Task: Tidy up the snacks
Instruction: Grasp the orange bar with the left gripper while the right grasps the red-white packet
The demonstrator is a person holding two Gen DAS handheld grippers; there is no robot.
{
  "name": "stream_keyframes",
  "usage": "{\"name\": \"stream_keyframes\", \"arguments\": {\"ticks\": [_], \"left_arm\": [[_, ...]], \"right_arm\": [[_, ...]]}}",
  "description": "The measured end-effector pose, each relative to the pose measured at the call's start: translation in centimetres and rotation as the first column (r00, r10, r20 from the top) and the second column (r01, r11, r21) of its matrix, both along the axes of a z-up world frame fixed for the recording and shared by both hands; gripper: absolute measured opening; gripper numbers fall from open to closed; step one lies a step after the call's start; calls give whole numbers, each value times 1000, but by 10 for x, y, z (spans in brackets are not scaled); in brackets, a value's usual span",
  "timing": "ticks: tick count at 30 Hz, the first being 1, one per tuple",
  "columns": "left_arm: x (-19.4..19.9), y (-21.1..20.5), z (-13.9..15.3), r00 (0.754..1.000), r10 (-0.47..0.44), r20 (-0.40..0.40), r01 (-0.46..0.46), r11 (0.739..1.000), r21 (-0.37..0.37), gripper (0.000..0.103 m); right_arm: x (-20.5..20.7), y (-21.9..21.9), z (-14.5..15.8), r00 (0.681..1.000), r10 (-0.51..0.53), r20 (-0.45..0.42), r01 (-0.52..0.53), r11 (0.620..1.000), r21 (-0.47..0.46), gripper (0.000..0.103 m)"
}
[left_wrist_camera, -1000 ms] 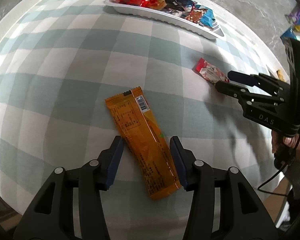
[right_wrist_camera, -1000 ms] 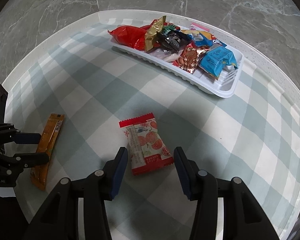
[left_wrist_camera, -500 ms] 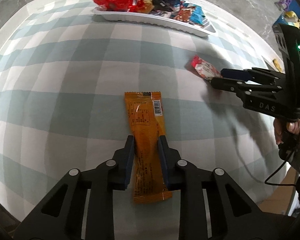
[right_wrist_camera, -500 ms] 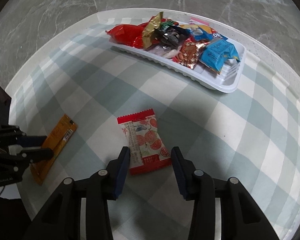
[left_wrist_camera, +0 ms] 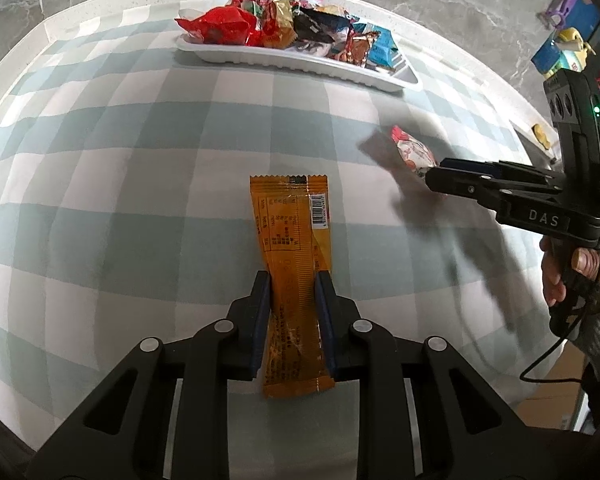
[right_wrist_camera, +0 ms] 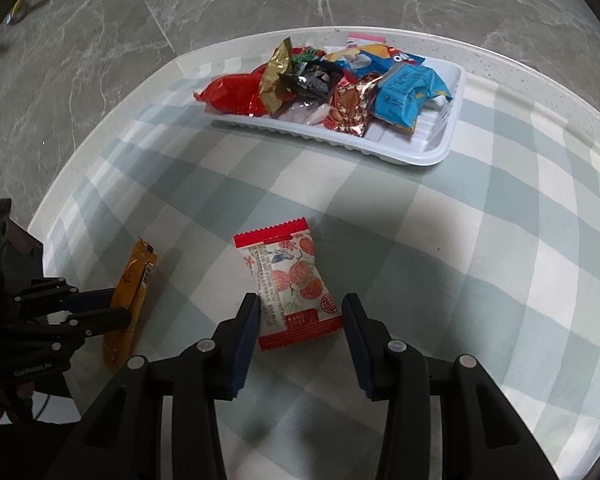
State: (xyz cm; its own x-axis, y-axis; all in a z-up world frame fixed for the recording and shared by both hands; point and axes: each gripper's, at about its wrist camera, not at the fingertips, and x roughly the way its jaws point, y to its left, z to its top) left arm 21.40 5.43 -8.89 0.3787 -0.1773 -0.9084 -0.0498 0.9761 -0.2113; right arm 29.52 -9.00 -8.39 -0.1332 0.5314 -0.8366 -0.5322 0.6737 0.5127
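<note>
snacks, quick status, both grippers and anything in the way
Left gripper shut on orange bar. Right gripper open around red-and-white packet. White tray already holds other snacks. Nothing blocking.

My left claw (left_wrist_camera: 291, 280) closed on orange snack packet (left_wrist_camera: 291, 256), fingers pressing both long edges near packet's lower half. Packet lies lengthwise, barcode end pointing away from me, over checked cloth (left_wrist_camera: 139, 184) on surface. I see right claw (left_wrist_camera: 434, 178) at right side, its tips at small red-and-white packet (left_wrist_camera: 410, 152); cannot tell if it grips. White tray (left_wrist_camera: 300, 65) at far edge, filled with mixed snacks: red bag (left_wrist_camera: 219, 30), gold wrapper (left_wrist_camera: 281, 24), blue packet (left_wrist_camera: 384, 46).
</note>
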Motion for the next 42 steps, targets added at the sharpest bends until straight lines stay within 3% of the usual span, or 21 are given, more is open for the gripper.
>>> {"name": "stream_keyframes", "arguments": {"ticks": [7,17,19,20,21,23,31,35,42], "left_arm": [[2,4,5,1000,-8,13,8,1000,-7,17],[5,-7,-7,997,-59,-53,59,998,2,19],[5,-11,-9,996,-72,-49,72,997,0,24],[4,-12,-8,996,-78,-47,78,997,-10,32],[4,-14,-8,995,-88,-48,87,996,-13,48],[4,-19,-8,994,-104,-41,104,995,0,55],[3,-34,-16,986,-159,-48,163,982,95,55],[3,-36,-18,983,-179,-30,182,970,163,37],[4,-31,-18,986,-165,-12,165,973,162,23]], "right_arm": [[5,-5,6,998,-46,-35,47,999,27,45],[1,-5,6,999,-48,-20,48,999,-1,45],[0,-6,4,999,-49,-24,49,999,-4,45],[0,-6,4,998,-50,-24,50,999,-6,45],[-1,-6,3,998,-51,-24,51,999,-9,45],[-1,-6,2,998,-51,-28,51,999,-10,45],[-1,-5,0,998,-58,-29,57,998,-20,45],[-1,-4,-1,998,-54,-25,54,998,-25,45],[-7,3,-2,1000,-20,1,20,998,-51,45]]}}
